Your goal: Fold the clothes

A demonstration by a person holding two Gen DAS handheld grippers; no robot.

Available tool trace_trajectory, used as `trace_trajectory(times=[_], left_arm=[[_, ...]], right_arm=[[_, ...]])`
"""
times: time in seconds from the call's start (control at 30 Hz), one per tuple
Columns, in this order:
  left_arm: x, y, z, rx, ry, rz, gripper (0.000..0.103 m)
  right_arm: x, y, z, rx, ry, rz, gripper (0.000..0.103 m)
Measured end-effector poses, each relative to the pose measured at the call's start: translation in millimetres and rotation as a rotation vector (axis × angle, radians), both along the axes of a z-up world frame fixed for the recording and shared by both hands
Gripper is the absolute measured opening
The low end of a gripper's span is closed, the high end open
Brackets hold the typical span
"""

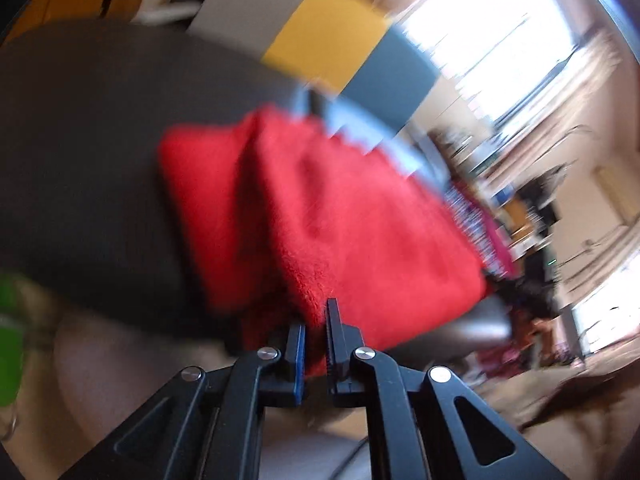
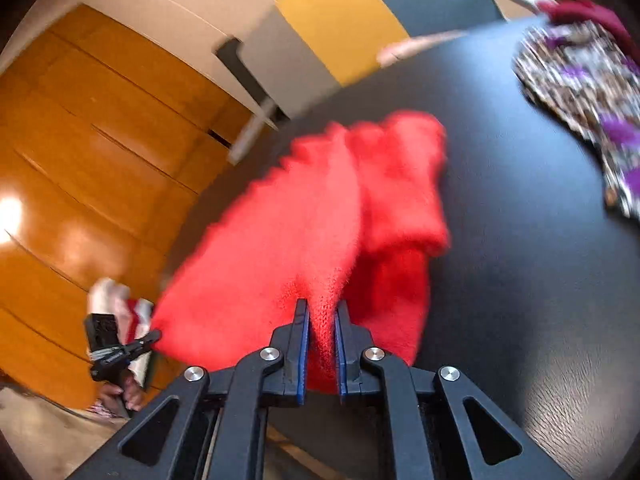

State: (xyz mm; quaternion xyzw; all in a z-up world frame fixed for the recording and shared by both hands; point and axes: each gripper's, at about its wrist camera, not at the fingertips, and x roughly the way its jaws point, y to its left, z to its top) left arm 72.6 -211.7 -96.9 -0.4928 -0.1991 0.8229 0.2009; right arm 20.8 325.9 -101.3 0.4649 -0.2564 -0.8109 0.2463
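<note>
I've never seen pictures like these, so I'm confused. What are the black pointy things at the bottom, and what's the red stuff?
Those are two grabbing tools that a person holds, one in each hand. Each carries a camera looking along its fingers, so each picture comes from one tool. The left gripper and the right gripper both pinch the same fuzzy red cloth, lifting it over a dark table. A patterned purple cloth lies farther back on the table. The pictures are blurry.
</note>
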Motion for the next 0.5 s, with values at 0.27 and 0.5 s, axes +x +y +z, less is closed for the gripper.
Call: trace_trajectory(times=[0.27, 0.5], left_arm=[[6.7, -7.4, -0.7, 0.042, -0.028, -0.055, 0.008], [-0.6, -22.9, 69.0, 0.132, 0.184, 0.010, 0.008]], right_arm=[[18.0, 9.7, -5.1, -0.055, -0.006, -0.071, 0.020], [25.1, -0.8, 7.9, 0.065, 0.045, -0.015, 0.019]])
